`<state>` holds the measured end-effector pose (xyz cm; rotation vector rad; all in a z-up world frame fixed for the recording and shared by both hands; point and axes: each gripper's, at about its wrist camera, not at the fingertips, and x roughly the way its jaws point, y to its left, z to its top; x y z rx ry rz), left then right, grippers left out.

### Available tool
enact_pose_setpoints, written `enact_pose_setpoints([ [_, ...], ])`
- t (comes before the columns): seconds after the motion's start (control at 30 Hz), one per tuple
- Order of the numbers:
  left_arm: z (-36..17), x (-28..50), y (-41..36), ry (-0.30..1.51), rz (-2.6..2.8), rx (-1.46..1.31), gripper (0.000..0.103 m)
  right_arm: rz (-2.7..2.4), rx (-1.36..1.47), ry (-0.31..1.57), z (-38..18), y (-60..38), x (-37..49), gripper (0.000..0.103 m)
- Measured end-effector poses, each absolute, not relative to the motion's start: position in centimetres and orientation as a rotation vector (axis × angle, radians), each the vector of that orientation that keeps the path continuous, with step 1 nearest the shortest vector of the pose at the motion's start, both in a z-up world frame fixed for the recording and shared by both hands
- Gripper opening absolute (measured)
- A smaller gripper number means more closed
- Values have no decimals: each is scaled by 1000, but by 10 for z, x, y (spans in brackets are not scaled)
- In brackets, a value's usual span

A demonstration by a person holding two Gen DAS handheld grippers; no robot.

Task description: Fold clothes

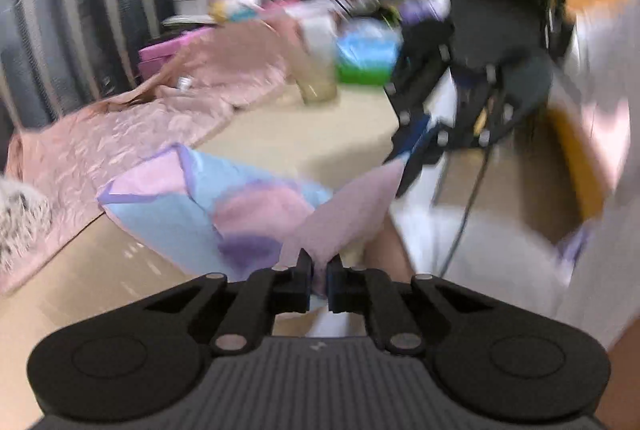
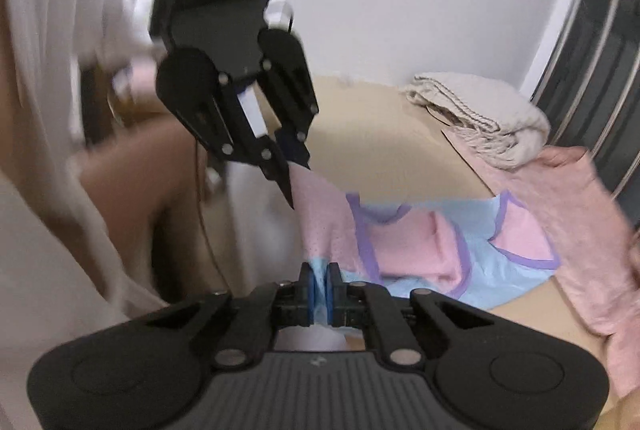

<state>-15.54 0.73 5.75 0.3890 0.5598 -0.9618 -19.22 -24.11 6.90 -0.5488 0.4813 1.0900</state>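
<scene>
We count two grippers, each clenched on one garment (image 1: 192,205): our left gripper (image 1: 319,266) and right gripper (image 2: 319,276) lift its near edge, while its far part lies on the table (image 1: 320,133).

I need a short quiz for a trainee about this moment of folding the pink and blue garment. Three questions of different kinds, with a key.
1. True or false: the left gripper is shut on the pink and blue garment.
2. What does the right gripper pinch? A) the grey knitted cloth B) the pink and blue garment C) nothing
3. Fill in: the garment's far part rests on the beige ____.

Key: 1 true; 2 B; 3 table.
</scene>
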Motion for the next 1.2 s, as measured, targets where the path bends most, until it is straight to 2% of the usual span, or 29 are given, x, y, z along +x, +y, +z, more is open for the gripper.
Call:
enact_pose_setpoints([
  [0.1,73,-106,20,606,-951,139,7,1103,-425,476,91,-259,-149,5],
  [0.23,60,-44,22,725,-841,-70,8,1038,-376,513,87,-263,-94,6],
  [0.33,36,-18,19,799,-729,-132,10,953,-306,544,75,-265,-83,16],
  [0.37,31,-14,20,800,-678,-165,13,924,-280,553,70,-266,-80,17],
  [0.4,28,-10,22,818,-640,-192,20,895,-254,563,66,-267,-78,18],
  [0.43,27,-9,25,831,-628,-215,33,866,-229,572,62,-268,-75,19],
  [0.5,24,-7,30,862,-583,-281,50,807,-178,590,54,-270,-70,41],
  [0.53,23,-6,33,877,-561,-313,50,777,-153,599,50,-271,-68,45],
  [0.63,21,-3,35,907,-536,-367,50,687,-77,624,37,-274,-61,45],
  [0.77,16,13,32,912,-518,-444,49,635,41,653,27,-275,-56,43],
  [0.8,15,16,30,911,-525,-455,40,624,71,660,25,-275,-55,40],
  [0.83,14,18,29,910,-532,-466,28,612,101,667,23,-276,-54,34],
  [0.87,12,18,30,906,-530,-480,20,600,131,674,21,-276,-53,12],
  [0.9,11,18,31,901,-529,-495,10,588,161,680,18,-276,-52,3],
  [0.97,9,18,32,892,-525,-524,6,564,221,693,14,-277,-50,3],
  [1.2,16,24,45,818,-480,-618,6,595,257,597,45,-282,-38,2],
])
